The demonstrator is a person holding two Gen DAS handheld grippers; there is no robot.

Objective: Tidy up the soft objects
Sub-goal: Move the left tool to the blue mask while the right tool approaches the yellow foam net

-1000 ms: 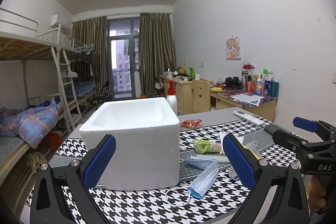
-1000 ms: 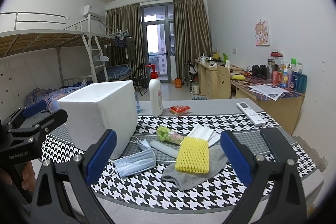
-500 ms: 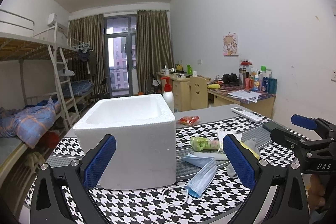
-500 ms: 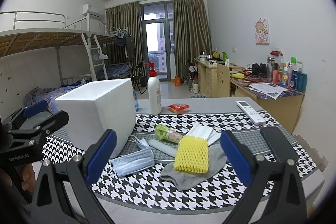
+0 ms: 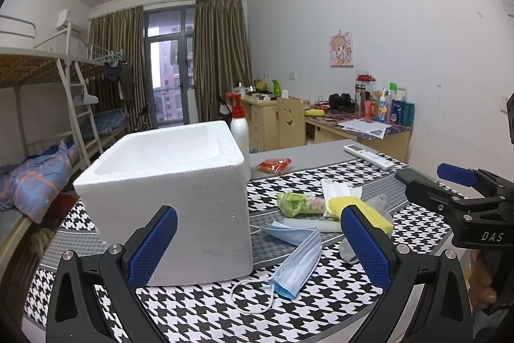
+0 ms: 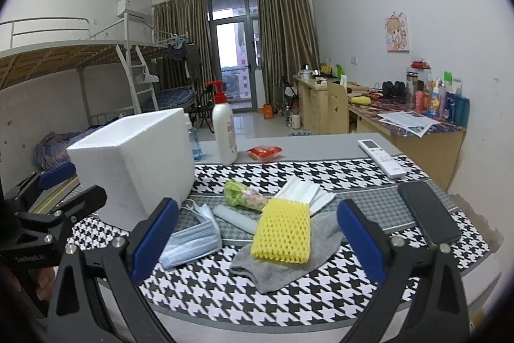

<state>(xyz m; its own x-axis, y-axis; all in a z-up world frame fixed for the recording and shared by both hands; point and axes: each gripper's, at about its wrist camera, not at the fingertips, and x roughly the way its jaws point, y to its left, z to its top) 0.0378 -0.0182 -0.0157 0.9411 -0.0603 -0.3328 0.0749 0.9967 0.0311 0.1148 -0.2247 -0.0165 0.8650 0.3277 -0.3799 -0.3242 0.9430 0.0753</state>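
Resting on the houndstooth cloth (image 6: 321, 288) that covers the counter (image 6: 308, 147), the soft pile sits just right of an open-topped white foam box (image 5: 180, 188) with grainy, pebbled walls. Pile contents: yellow foam net sleeve (image 6: 284, 233), honeycomb texture, lying on a limp grey sock (image 6: 289, 266); pleated blue face mask (image 6: 192, 237), folded, ear loop trailing, touching the foam box's base; green crinkly packet (image 6: 242, 196); a fan of white masks (image 6: 303, 192) behind the sleeve; a pale translucent flat strip (image 6: 236, 217) between the blue mask and the sleeve.

Left tool (image 5: 257, 249): blue ribbed pads spread wide, nothing between them, hovering in front of the box and blue mask. Right tool (image 6: 257, 243): likewise wide open and empty, framing the sleeve and sock from above the near edge.

Surroundings: white pump bottle (image 6: 224, 130) with red head stands upright behind the box; red snack packet (image 6: 265, 151) and white remote (image 6: 382, 158) lie on bare grey counter; dark phone (image 6: 429, 216) lies flat at right.

Room: bunk bed (image 6: 80, 53) left, brown curtains (image 6: 286, 44) around a balcony door, cluttered wooden desk (image 6: 408, 130) along the right wall.
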